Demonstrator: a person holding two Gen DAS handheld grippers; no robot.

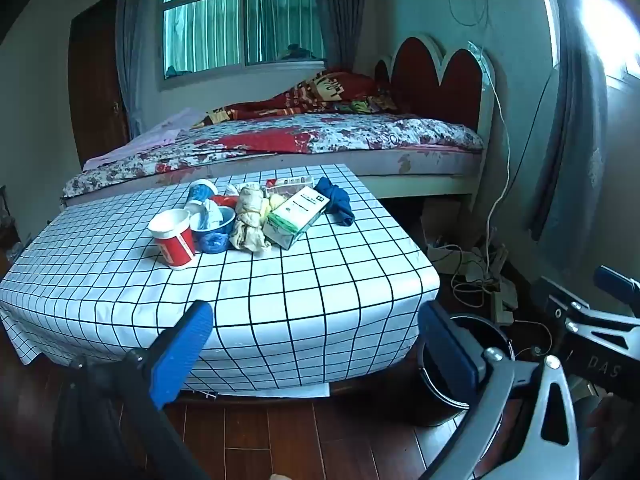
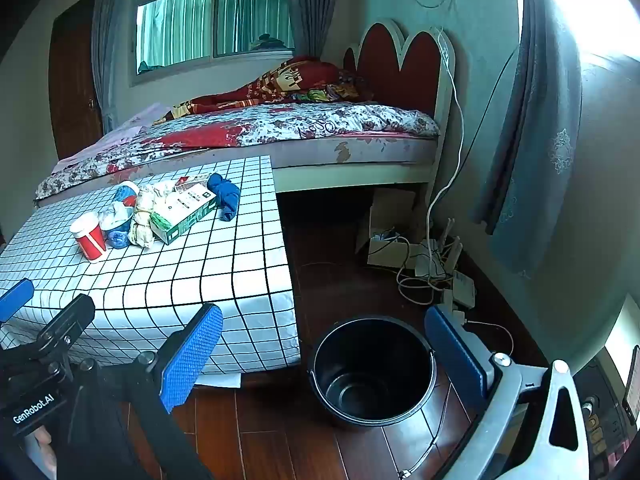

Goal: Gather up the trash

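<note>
A pile of trash lies on a low table with a black-and-white grid cloth [image 1: 280, 280]: a red paper cup [image 1: 174, 242], a blue bowl with crumpled tissue [image 1: 212, 222], a crumpled beige wrapper [image 1: 250, 216], a green-and-white box [image 1: 298, 216] and a blue cloth [image 1: 336, 200]. The same pile shows in the right wrist view, with the red cup [image 2: 90, 236] and the box [image 2: 184, 210]. An empty black bucket [image 2: 372, 372] stands on the floor right of the table. My left gripper [image 1: 316, 348] is open and empty before the table's front edge. My right gripper [image 2: 324, 356] is open and empty above the bucket.
A bed [image 1: 280, 140] with a red heart-shaped headboard stands behind the table. Cables, a router and a cardboard box [image 2: 424, 256] lie on the wooden floor by the right wall. A grey curtain [image 2: 532, 140] hangs on the right.
</note>
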